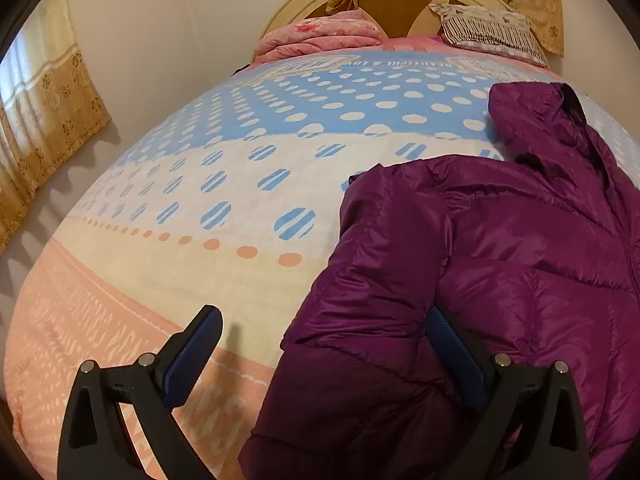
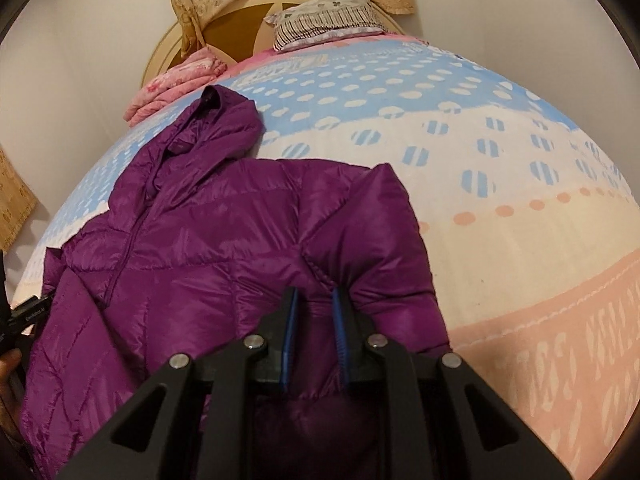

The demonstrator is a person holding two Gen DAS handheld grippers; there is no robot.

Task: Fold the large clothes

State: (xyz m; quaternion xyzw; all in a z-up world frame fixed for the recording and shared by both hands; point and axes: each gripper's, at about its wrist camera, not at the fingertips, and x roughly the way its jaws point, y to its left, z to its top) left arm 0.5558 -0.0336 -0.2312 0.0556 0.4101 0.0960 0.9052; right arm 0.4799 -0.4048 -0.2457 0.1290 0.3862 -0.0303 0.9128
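Bed [image 1: 224,184] ahead, dotted blue, cream and peach cover. Round cream headboard [image 2: 240,12] beyond; striped pillow [image 2: 328,20], pink folded quilt [image 1: 320,36]. Plain pale walls; gold floral curtain [image 1: 44,120] far left.

Bed [image 1: 248,184] (purple jacket [image 1: 500,264] atop)

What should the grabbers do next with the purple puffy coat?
Probably the right gripper, shut on a pinch of the shiny purple hooded puffer jacket, should carry that side across the zipper. The jacket lies spread on the dotted bedspread, unfolded, and the left gripper hangs open over the other sleeve.
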